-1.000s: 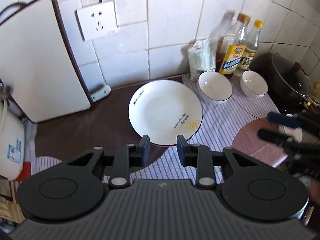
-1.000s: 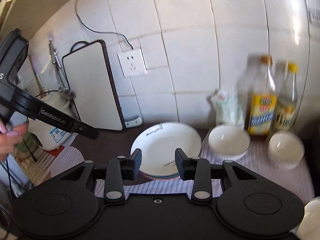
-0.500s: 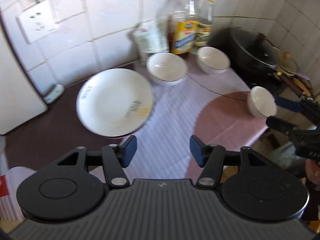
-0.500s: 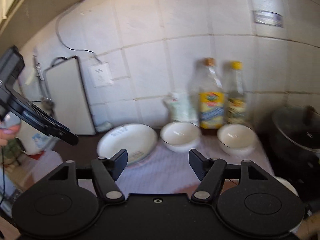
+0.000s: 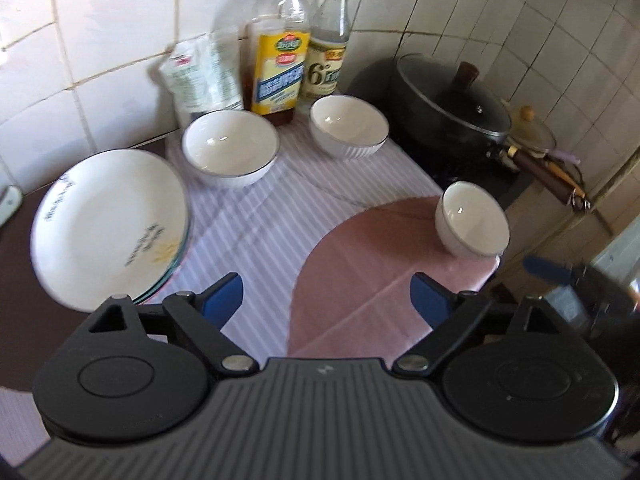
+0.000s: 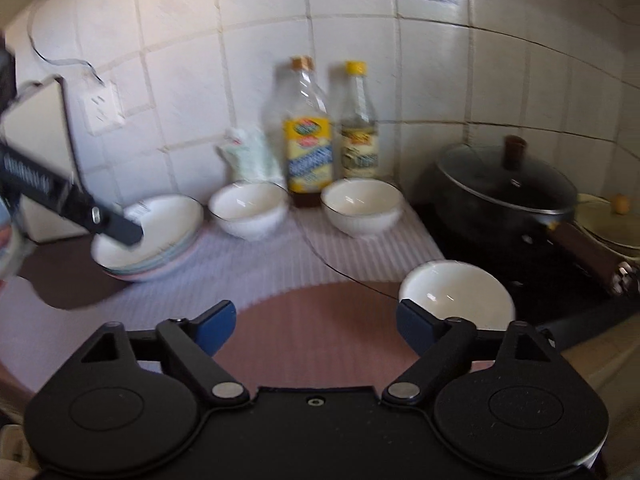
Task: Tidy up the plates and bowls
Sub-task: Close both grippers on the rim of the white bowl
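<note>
A stack of white plates (image 5: 108, 224) lies at the left of the counter, and shows in the right wrist view as plates (image 6: 160, 236). Two white bowls (image 5: 230, 152) (image 5: 348, 126) stand by the wall. A smaller white bowl (image 5: 472, 224) sits on the pink mat near the stove, close ahead of my right gripper (image 6: 316, 320) as the bowl (image 6: 456, 294) beside its right finger. My left gripper (image 5: 326, 296) hovers over the mats. Both grippers' jaws are opening, with nothing between them.
Two bottles (image 5: 280, 68) (image 5: 328, 60) and a white bag (image 5: 204, 76) stand against the tiled wall. A black lidded pot (image 6: 508, 188) sits on the stove at the right. A white cutting board (image 6: 44, 152) leans at the far left. The left tool's arm (image 6: 76, 204) crosses in front of the plates.
Both views have swung right, from the plates toward the bowls and the pot, and dropped lower. Both pairs of jaws have spread from nearly shut to wide.
</note>
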